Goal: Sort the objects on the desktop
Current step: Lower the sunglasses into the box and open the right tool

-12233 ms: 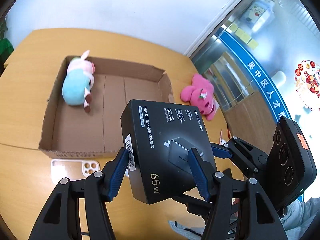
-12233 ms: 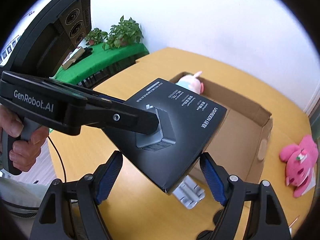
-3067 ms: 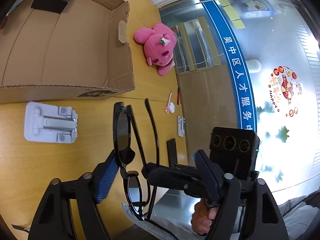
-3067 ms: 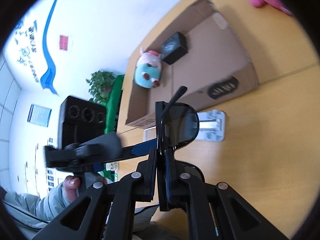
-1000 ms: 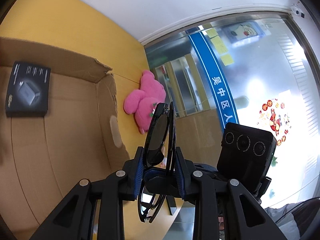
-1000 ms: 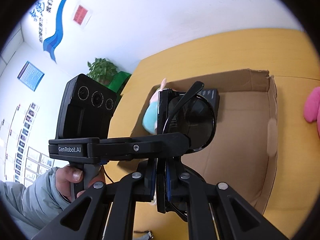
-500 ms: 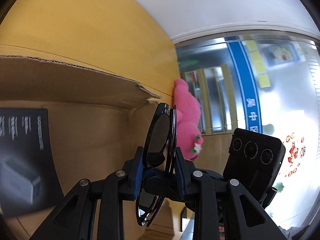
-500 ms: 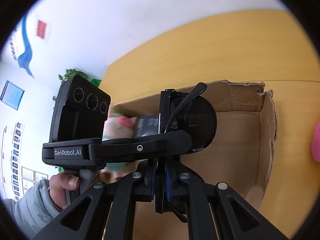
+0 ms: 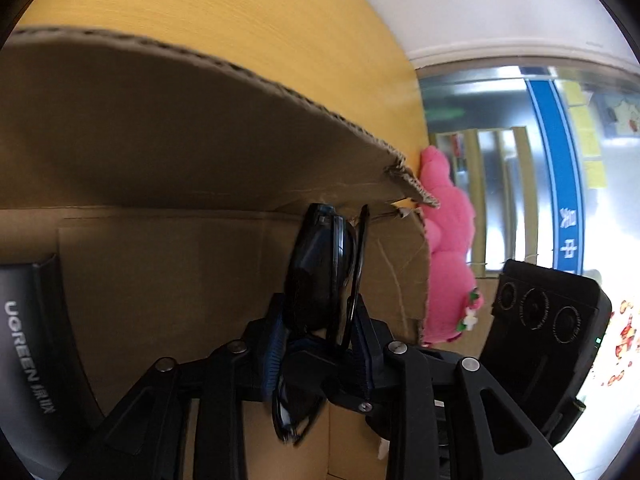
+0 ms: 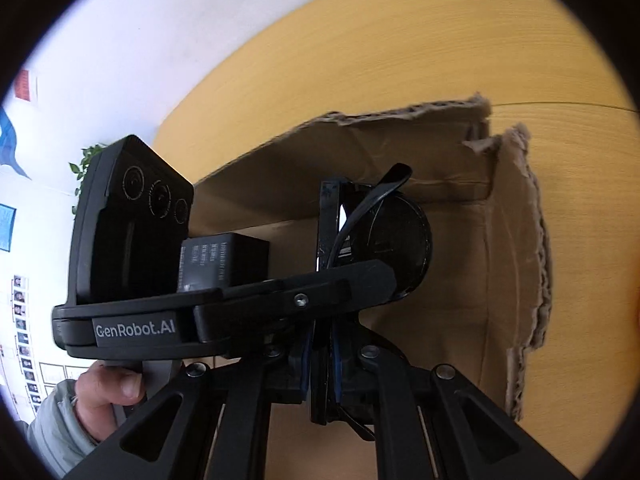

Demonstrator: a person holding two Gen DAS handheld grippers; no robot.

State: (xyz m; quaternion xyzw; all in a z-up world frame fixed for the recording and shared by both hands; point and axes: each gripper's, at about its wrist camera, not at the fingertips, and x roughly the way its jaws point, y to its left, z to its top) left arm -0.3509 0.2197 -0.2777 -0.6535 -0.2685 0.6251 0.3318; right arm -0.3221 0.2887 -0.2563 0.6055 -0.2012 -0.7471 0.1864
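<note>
Folded black sunglasses (image 9: 320, 280) hang low inside the cardboard box (image 9: 160, 140), close to its far right corner. My left gripper (image 9: 320, 340) has its blue pads on either side of the lenses, and its jaws are opening slightly. In the right wrist view my right gripper (image 10: 321, 360) is shut on the sunglasses (image 10: 400, 236) at the frame's edge. The left gripper's fingers (image 10: 300, 300) cross in front of it. A black charger box (image 10: 224, 260) lies on the floor of the cardboard box (image 10: 512, 260), to the left of the glasses.
A pink plush toy (image 9: 448, 264) lies on the wooden table (image 9: 280, 20) just outside the box's torn right wall. The charger box (image 9: 24, 340) fills the left edge of the left wrist view. A hand (image 10: 108, 392) holds the left gripper's handle.
Both grippers have sunk into the box with the sunglasses. The back wall and the charger box now loom closer. The left pads stand slightly wider apart.
</note>
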